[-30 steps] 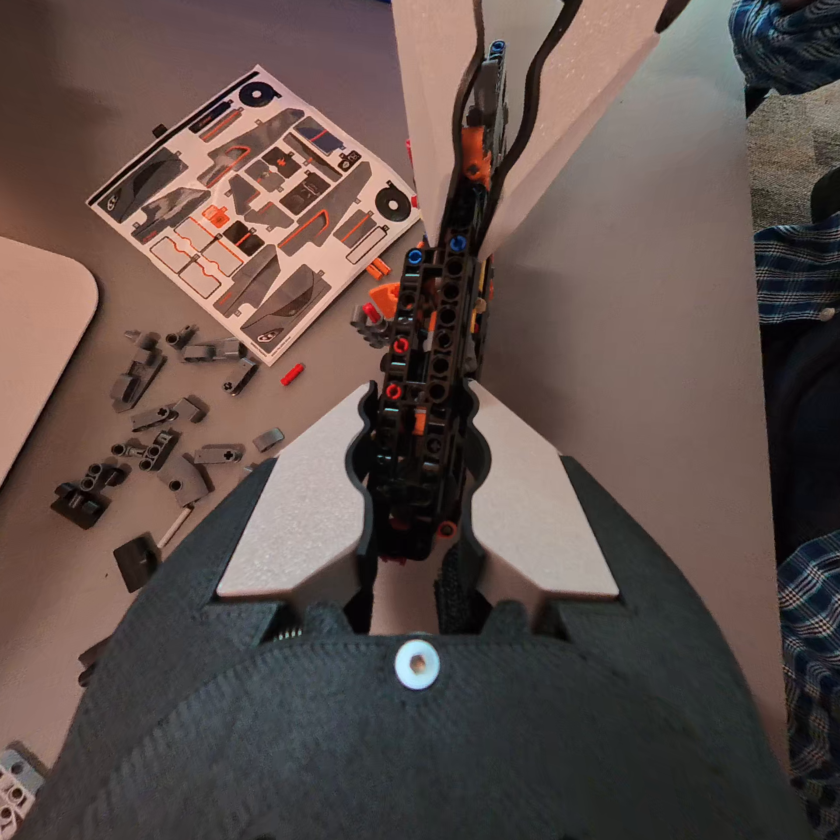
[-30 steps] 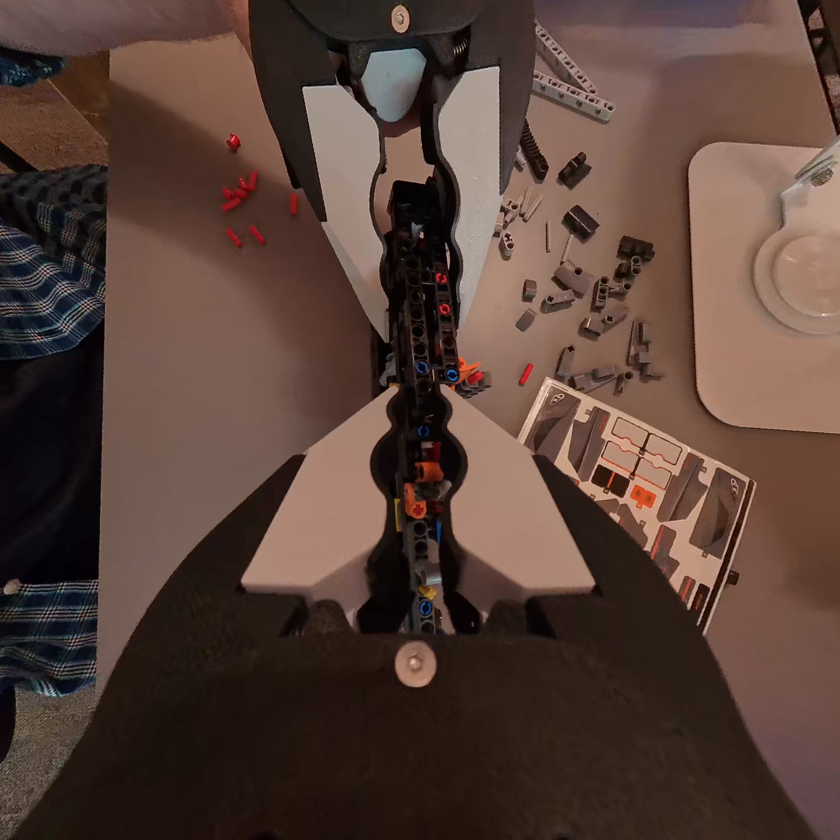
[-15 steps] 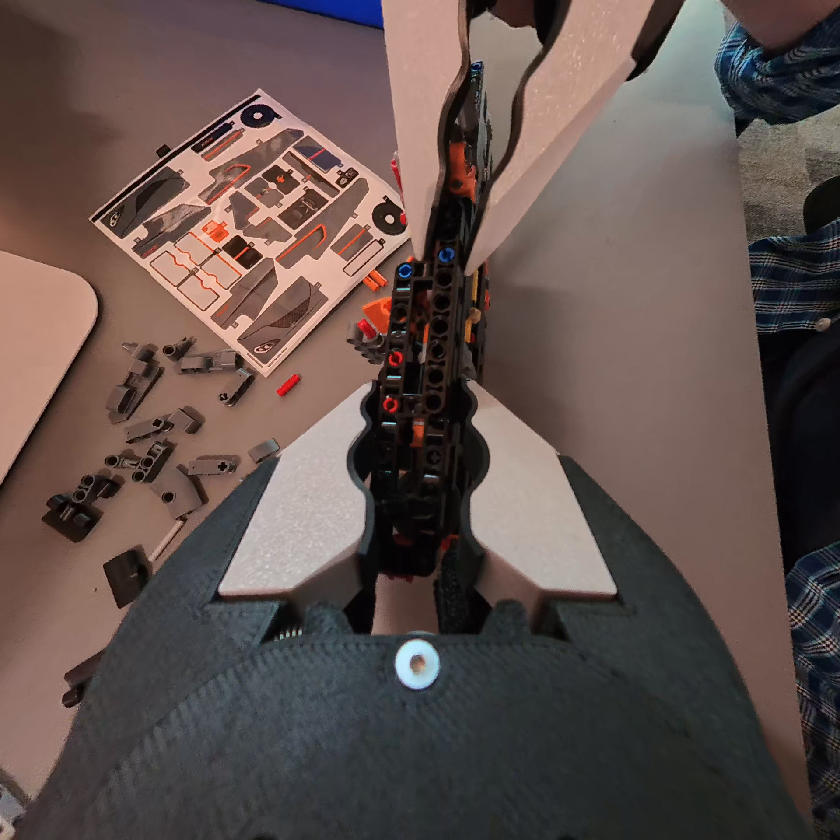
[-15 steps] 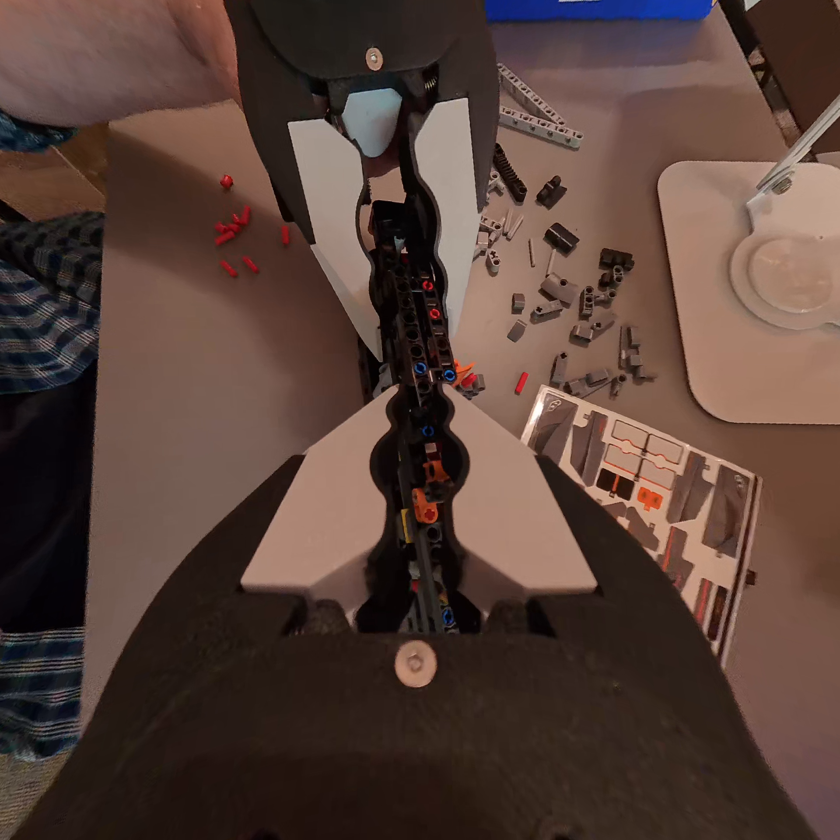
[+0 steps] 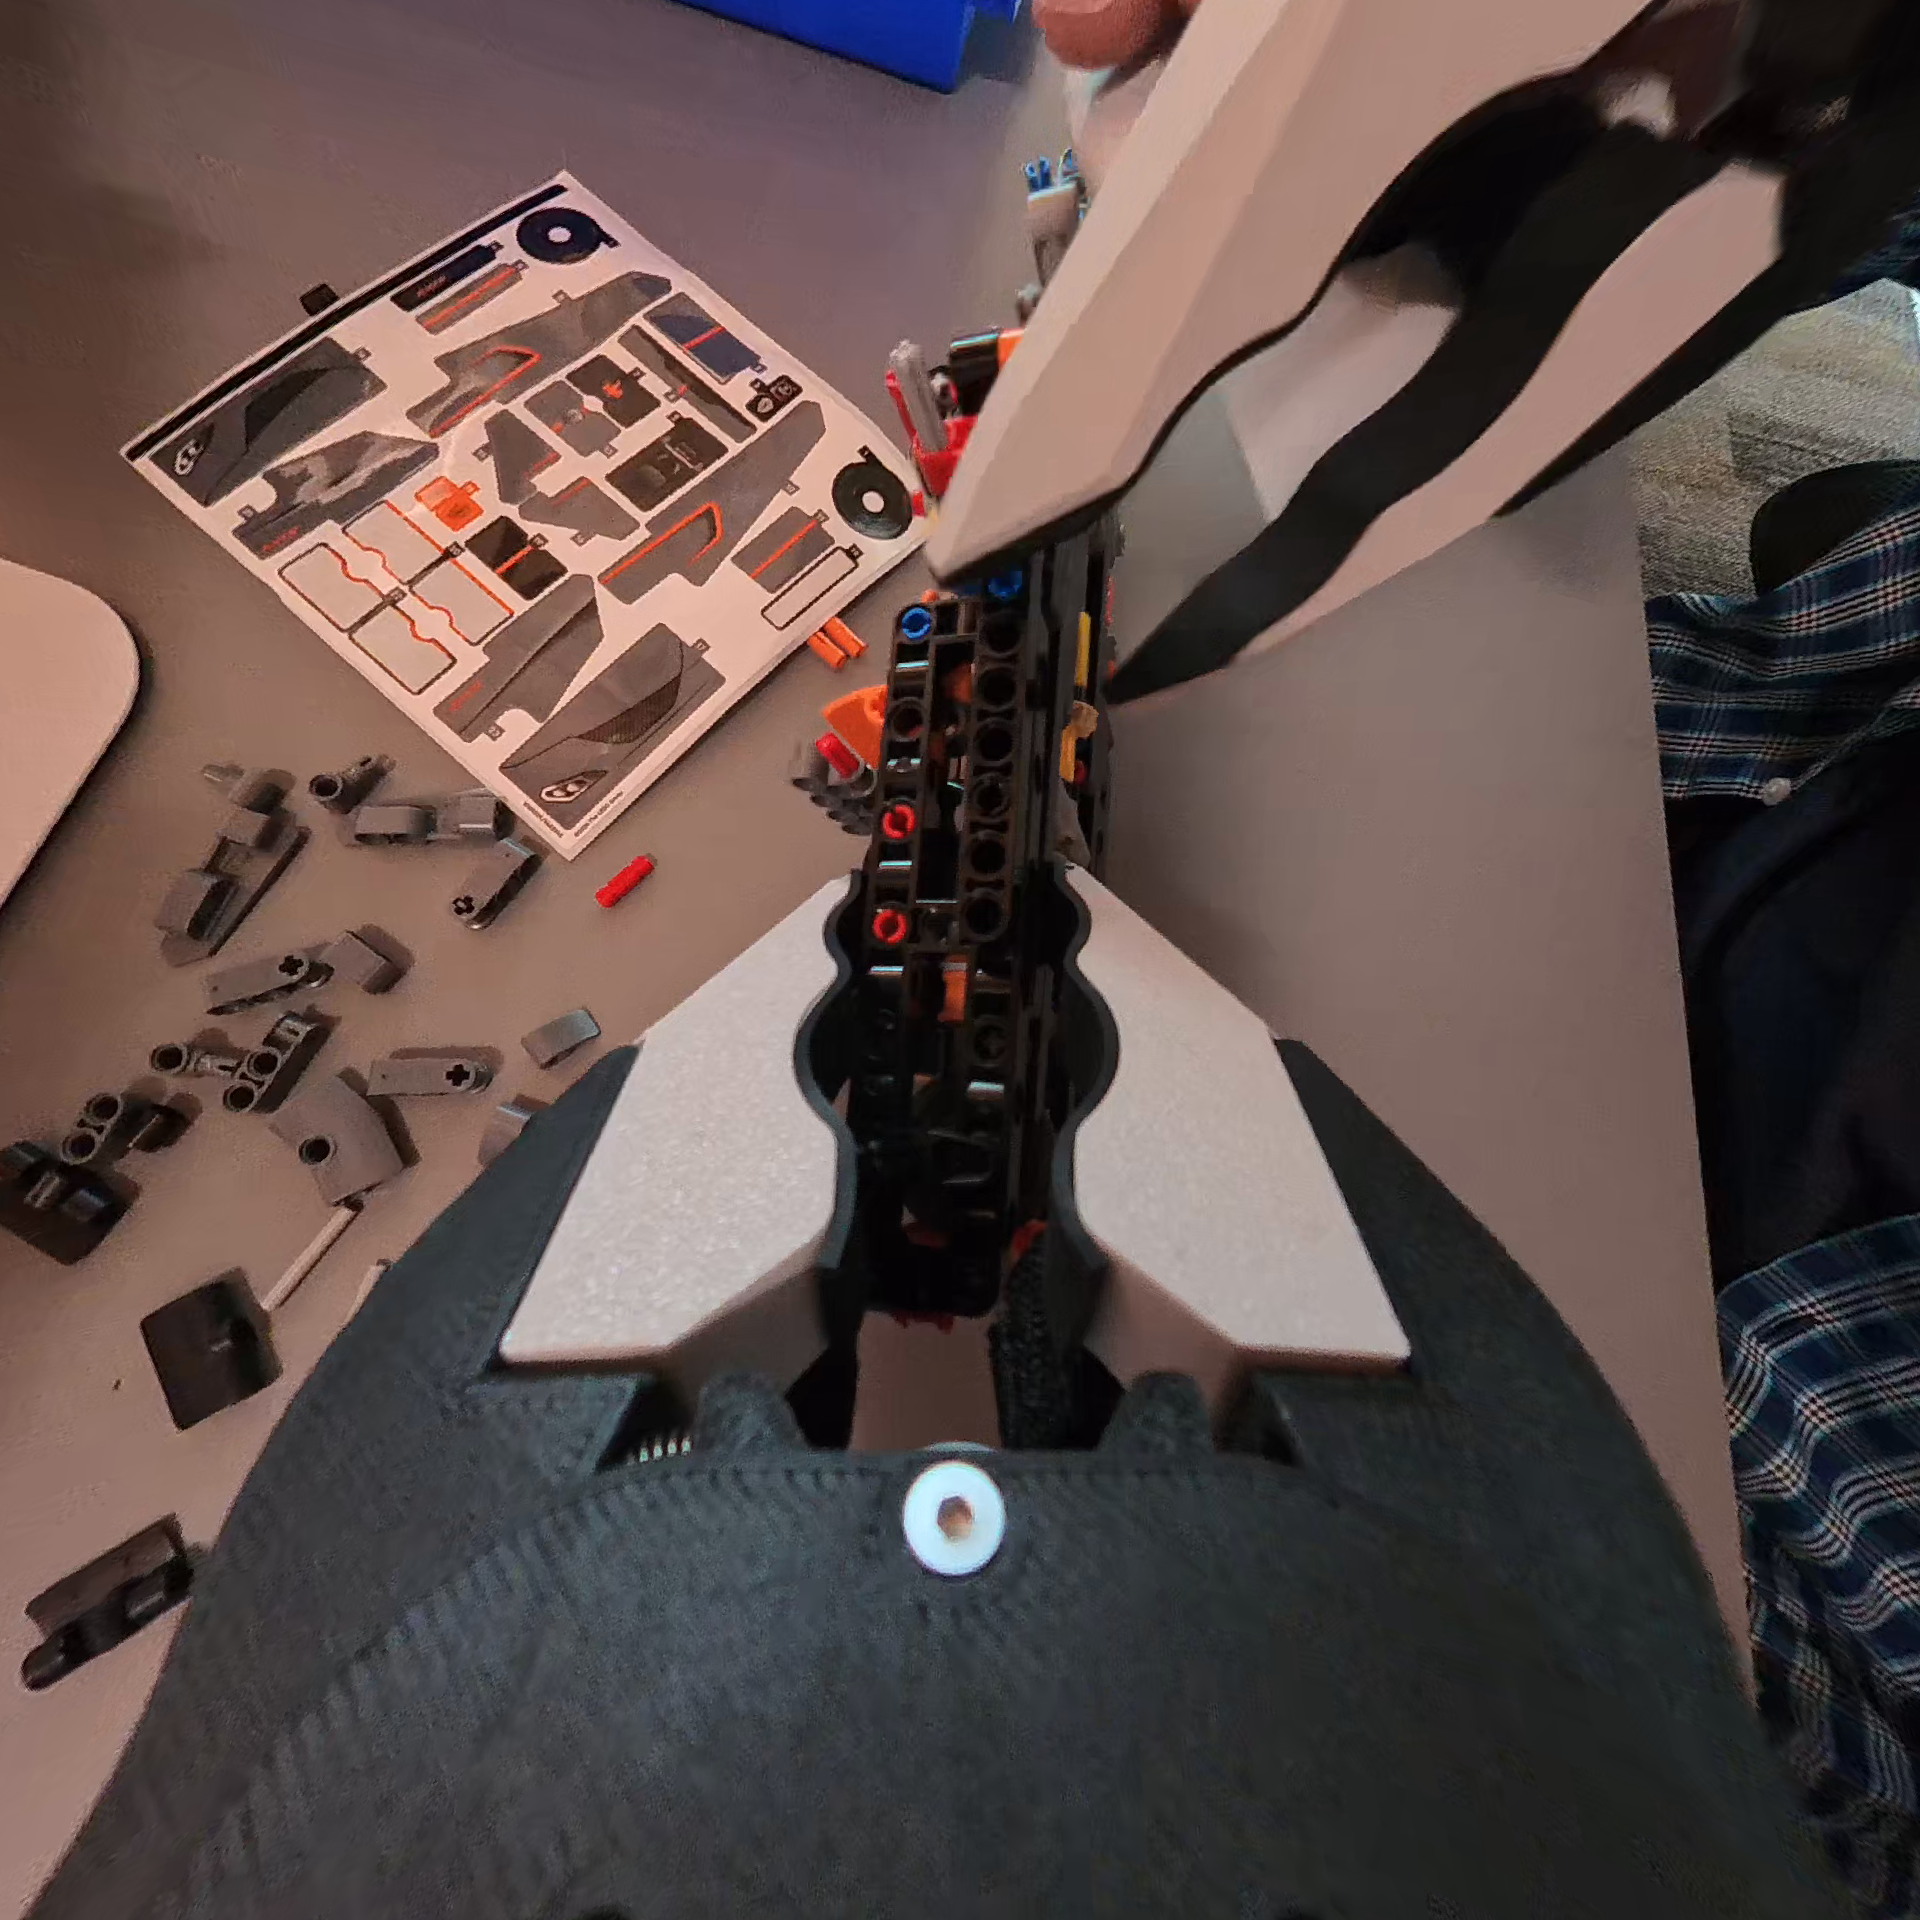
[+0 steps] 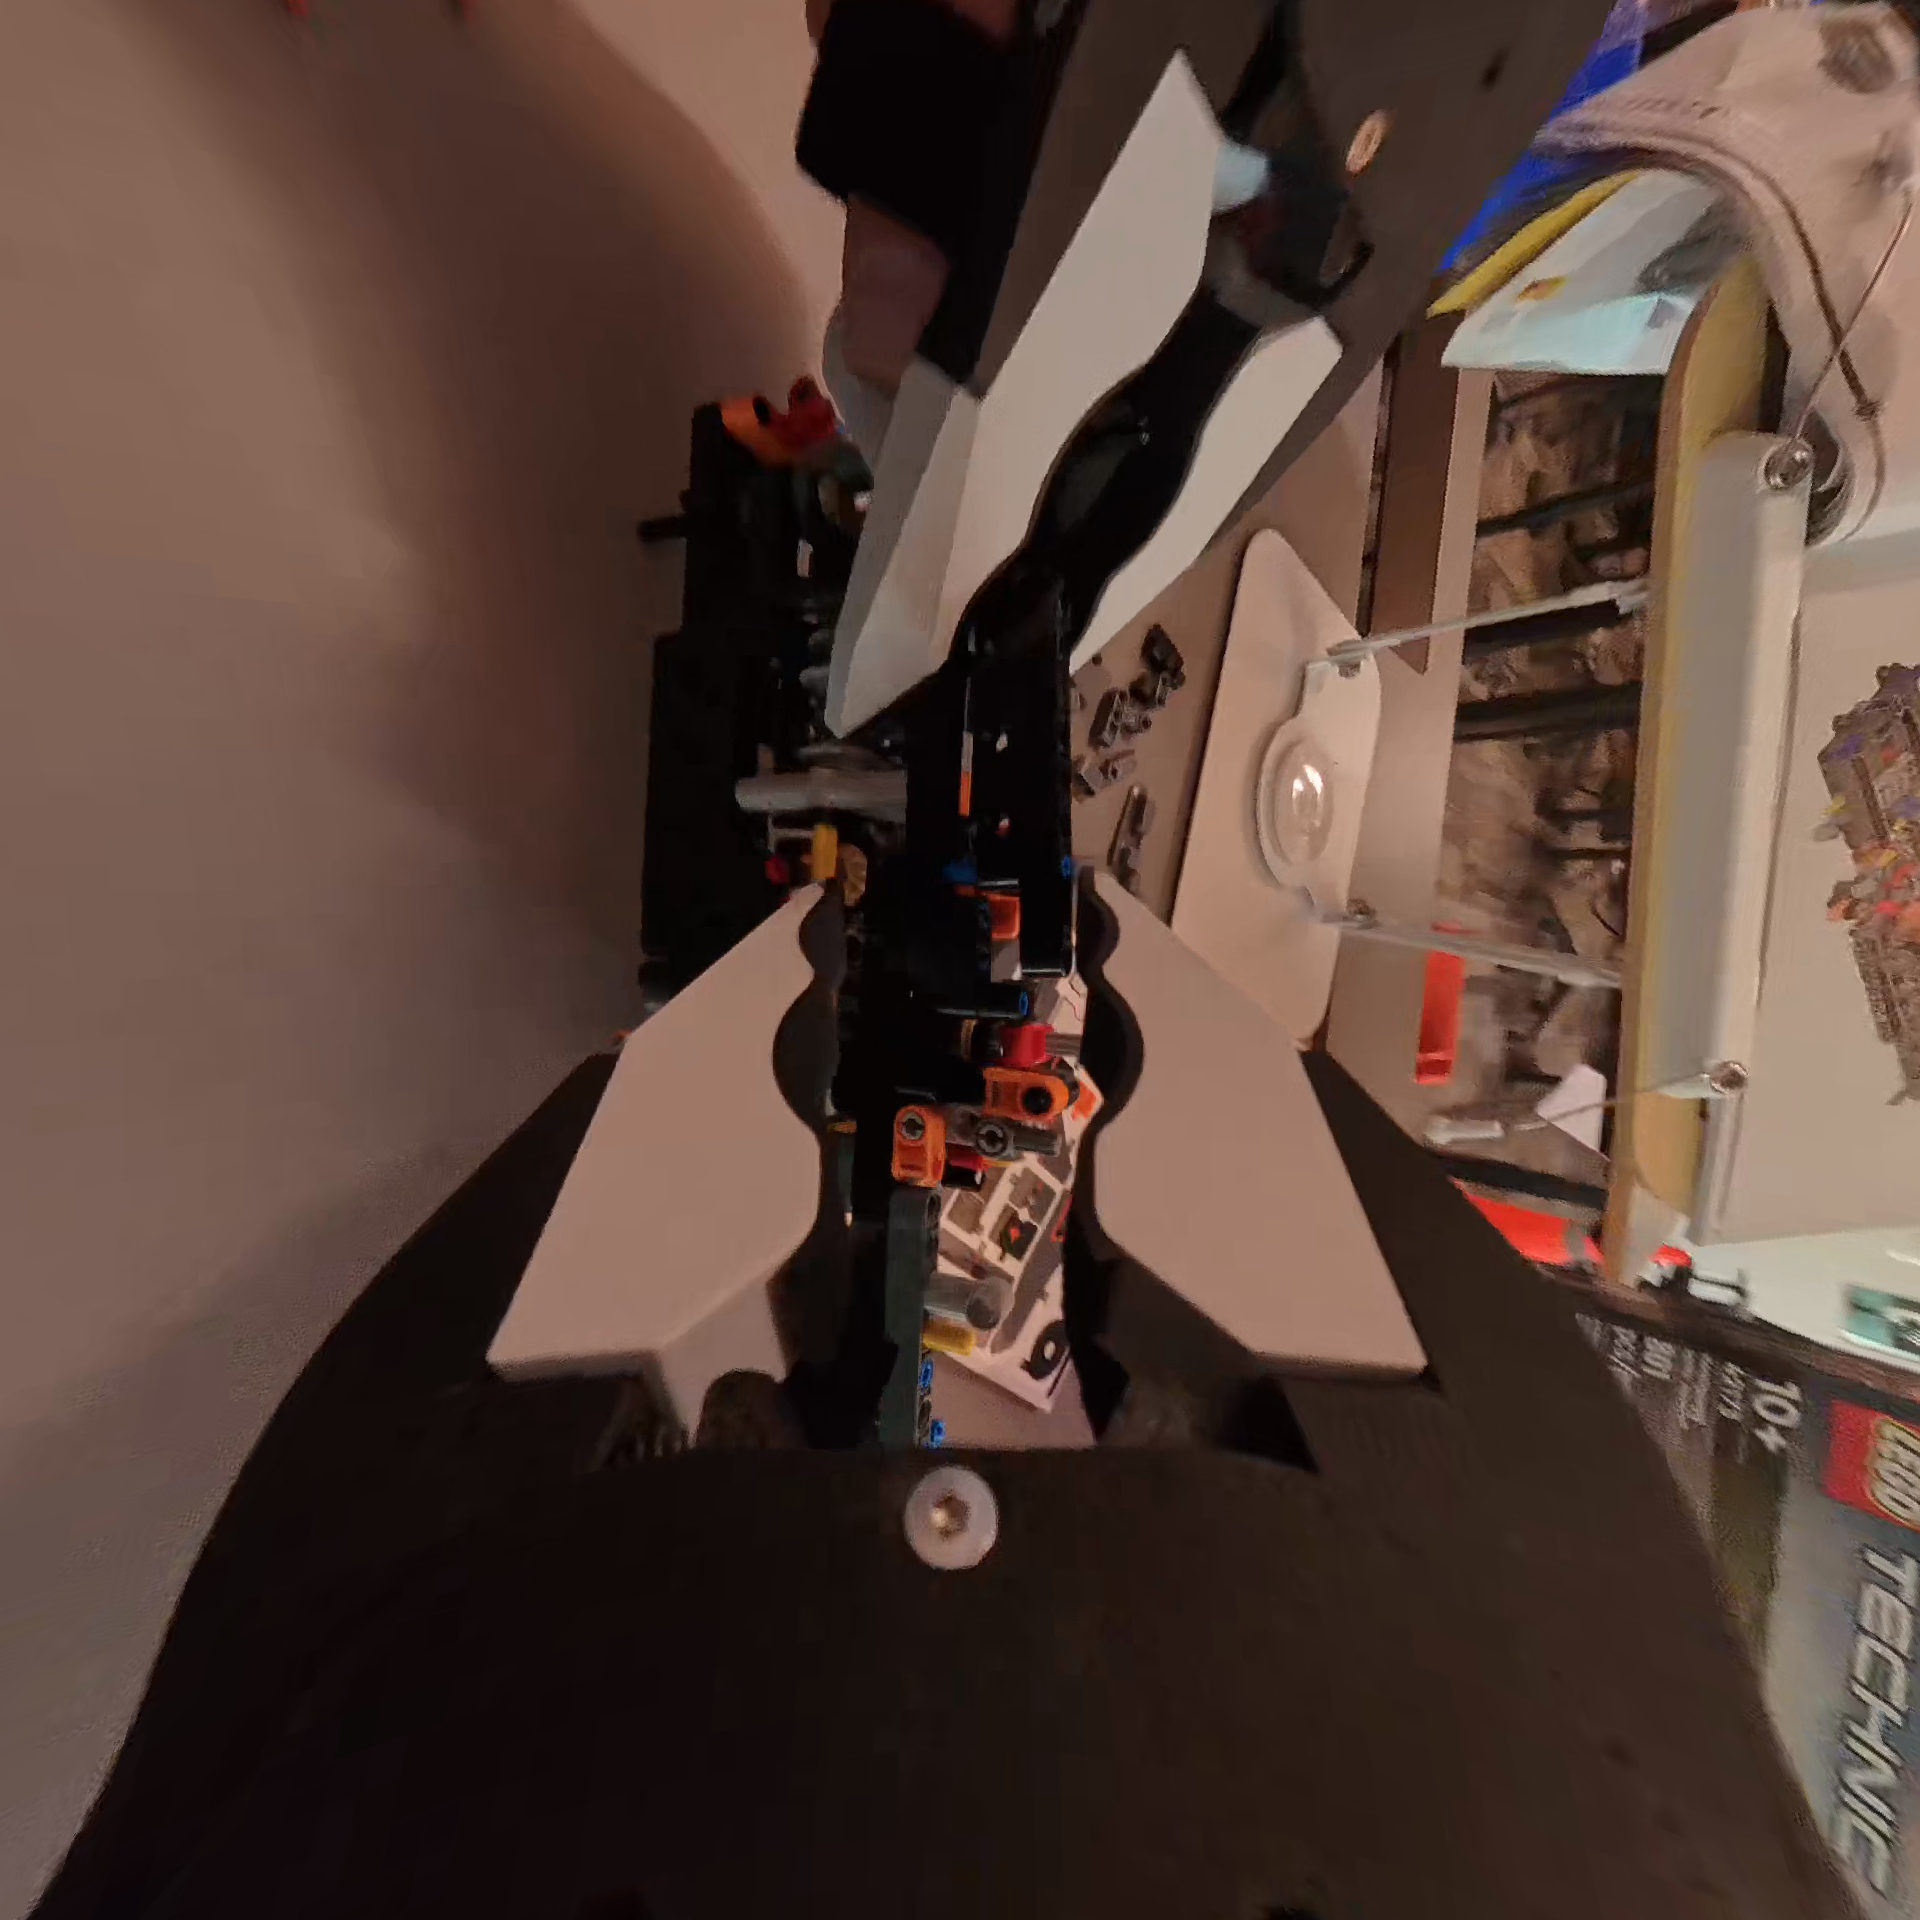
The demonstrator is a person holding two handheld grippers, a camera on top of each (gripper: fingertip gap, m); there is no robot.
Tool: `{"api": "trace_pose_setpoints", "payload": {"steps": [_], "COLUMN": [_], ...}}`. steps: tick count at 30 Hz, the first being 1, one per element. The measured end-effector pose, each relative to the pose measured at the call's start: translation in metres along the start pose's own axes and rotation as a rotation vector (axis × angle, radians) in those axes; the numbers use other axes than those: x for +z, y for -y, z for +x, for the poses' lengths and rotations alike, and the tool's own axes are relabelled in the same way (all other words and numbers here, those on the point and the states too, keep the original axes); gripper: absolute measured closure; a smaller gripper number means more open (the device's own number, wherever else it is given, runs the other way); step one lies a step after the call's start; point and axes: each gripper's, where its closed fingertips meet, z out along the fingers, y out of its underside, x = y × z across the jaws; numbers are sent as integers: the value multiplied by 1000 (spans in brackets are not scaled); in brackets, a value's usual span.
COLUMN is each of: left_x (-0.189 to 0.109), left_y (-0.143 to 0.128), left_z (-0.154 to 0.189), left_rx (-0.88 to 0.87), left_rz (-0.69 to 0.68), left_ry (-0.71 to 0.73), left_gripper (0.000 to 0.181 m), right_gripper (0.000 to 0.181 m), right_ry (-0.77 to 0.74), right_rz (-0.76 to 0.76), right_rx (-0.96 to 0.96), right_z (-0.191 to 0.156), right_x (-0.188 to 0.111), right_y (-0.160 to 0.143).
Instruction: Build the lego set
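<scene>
The left gripper [image 5: 961, 1049] is clamped on the near end of the lego model [image 5: 971, 862], a long black frame of holed beams studded with red, blue and orange pins; its jaws are pressed against both sides of the frame, which looks like a way to hold the model steady off the table [image 5: 1351, 883] so the other tool can work on it. Beyond that, the right gripper [image 6: 951, 1081] straddles the far end of the same model, but its jaws stand a little apart there, with the sticker sheet [image 5: 520, 520] visible through the gap on one side, so I cannot tell whether it is pressing or only loosely around the beams. It is rolled over sideways, which suggests the model is being turned or re-gripped between the two tools. Off to the side on the table lie loose gray parts [image 5: 281, 997], a single red pin [image 5: 623, 881] and then the sticker sheet, all spread flat within reach rather than sorted into anything. Farthest back sits a corner of a blue box [image 5: 873, 31]; what it holds is hidden. In the right wrist view a printed lego box [image 6: 1829, 1558] stands at the edge, contents likewise unseen.
</scene>
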Motion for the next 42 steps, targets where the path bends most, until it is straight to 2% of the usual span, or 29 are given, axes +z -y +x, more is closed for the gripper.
{"api": "trace_pose_setpoints", "payload": {"steps": [10, 21, 24, 30, 35, 42], "left_x": [1, 2, 2, 2, 4, 5], "left_y": [1, 1, 1, 2, 2, 2], "left_z": [1, 1, 4, 9, 12, 12], "left_rx": [-4, 13, 27, 61, 67, 64], "left_rz": [-2, 19, 19, 9, 13, 12], "left_ry": [-2, 1, -11, -20, -31, -43], "left_gripper": [148, 148, 148, 148, 148, 149], "right_gripper": [143, 143, 144, 162, 166, 167], "right_ry": [-116, -123, -26, 204, 307, 320], "right_rz": [16, 1, 65, 116, 123, 132], "right_rx": [-57, -41, 93, 232, 203, 139], "right_z": [1, 0, -3, -2, -3, -3], "right_x": [2, 2, -1, -10, -12, -10], "right_y": [-2, -3, 0, 4, 3, 2]}}
